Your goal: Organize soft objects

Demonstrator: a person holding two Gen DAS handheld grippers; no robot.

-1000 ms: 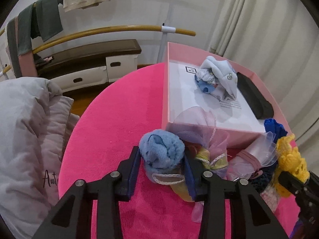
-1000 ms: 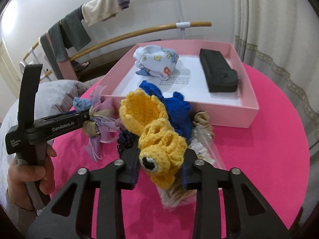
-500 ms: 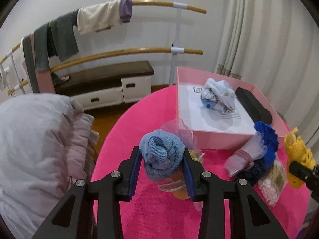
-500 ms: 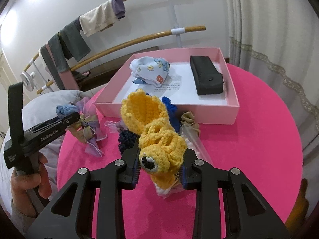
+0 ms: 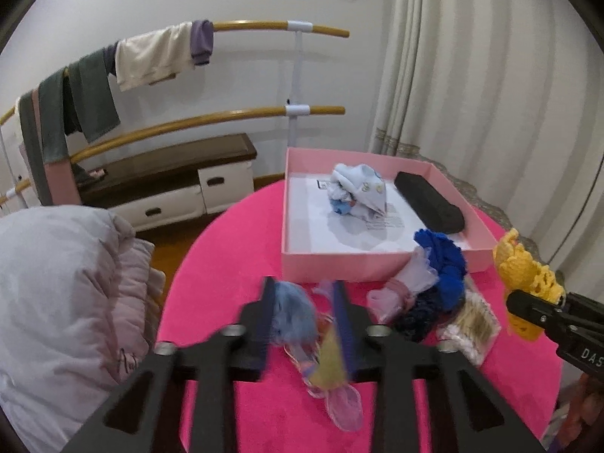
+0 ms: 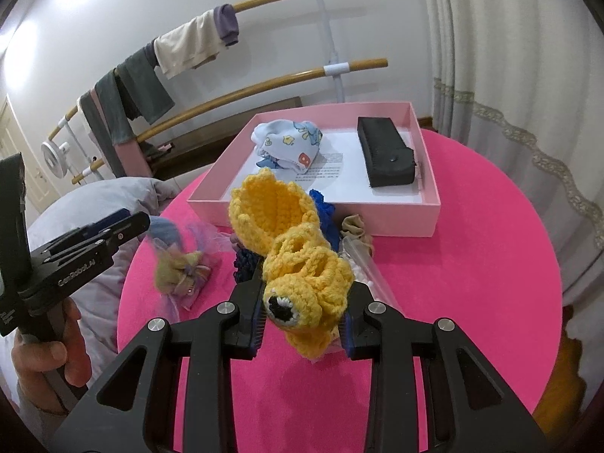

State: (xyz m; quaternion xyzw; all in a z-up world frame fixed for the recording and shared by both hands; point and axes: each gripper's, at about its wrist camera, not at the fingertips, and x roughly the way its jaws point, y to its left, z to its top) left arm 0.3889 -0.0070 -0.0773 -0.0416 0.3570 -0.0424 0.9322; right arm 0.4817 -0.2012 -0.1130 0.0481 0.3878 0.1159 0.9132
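My left gripper (image 5: 302, 313) is shut on a blue rolled sock (image 5: 292, 315), lifted above the pink table, with a tulle ribbon bundle (image 5: 328, 373) hanging below it. My right gripper (image 6: 302, 313) is shut on a yellow crochet toy (image 6: 290, 253) and holds it above the table; the toy also shows in the left wrist view (image 5: 524, 275). A pink box (image 6: 430, 211) at the back holds a printed baby cloth (image 6: 290, 143) and a black case (image 6: 385, 154). A blue crochet piece (image 5: 441, 264) lies by the box front.
A pile by the box front holds a pink tulle scrunchie (image 5: 400, 290), a dark scrunchie (image 5: 415, 321) and a clear bag of beads (image 5: 468, 324). A grey padded jacket (image 5: 56, 294) lies left of the table. A rail with hanging clothes (image 5: 151, 56) stands behind.
Both grippers have risen and pulled back from the box with their objects held. The ribbon bundle has come up with the blue sock, and the left view is blurred by motion.
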